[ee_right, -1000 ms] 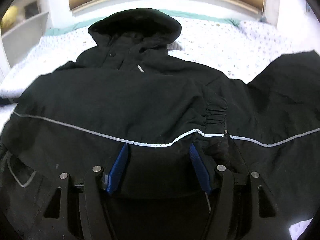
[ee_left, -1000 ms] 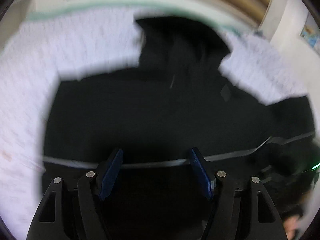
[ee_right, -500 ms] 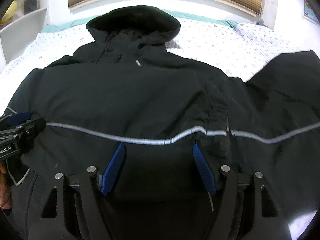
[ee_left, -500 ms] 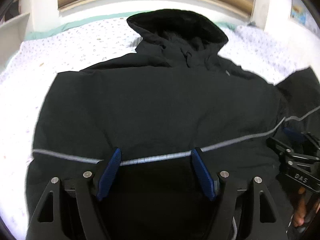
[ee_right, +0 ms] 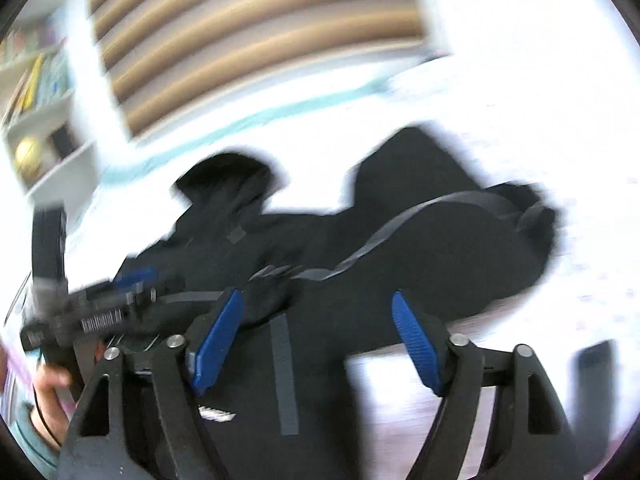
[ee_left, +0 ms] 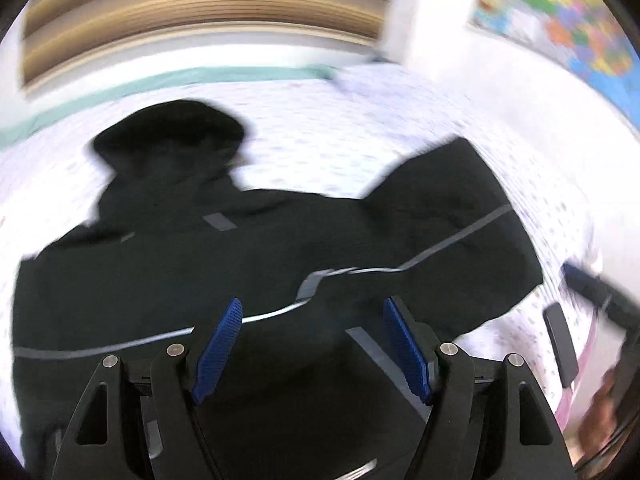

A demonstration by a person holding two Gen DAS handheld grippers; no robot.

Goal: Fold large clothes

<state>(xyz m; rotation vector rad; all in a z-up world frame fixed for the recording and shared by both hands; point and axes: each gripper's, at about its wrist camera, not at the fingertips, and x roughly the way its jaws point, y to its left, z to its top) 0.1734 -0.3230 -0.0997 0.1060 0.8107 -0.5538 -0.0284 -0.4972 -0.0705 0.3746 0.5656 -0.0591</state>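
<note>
Place: a bedroom in a home.
Bed: a wide mattress under a white sheet with a small speckled print (ee_left: 328,132), edged at the far side by a teal band (ee_left: 168,80).
Window: tan horizontal blinds (ee_left: 200,12) hung on the wall beyond the bed.
Wall: a brightly coloured map-like poster (ee_left: 568,20) was pinned on the right; too blurred to read.
Shelving: a white shelf unit (ee_right: 44,112) stood at the left, holding books and a yellow round object.
Laundry: a black hooded jacket (ee_left: 240,264) lay spread on the sheet.
</note>
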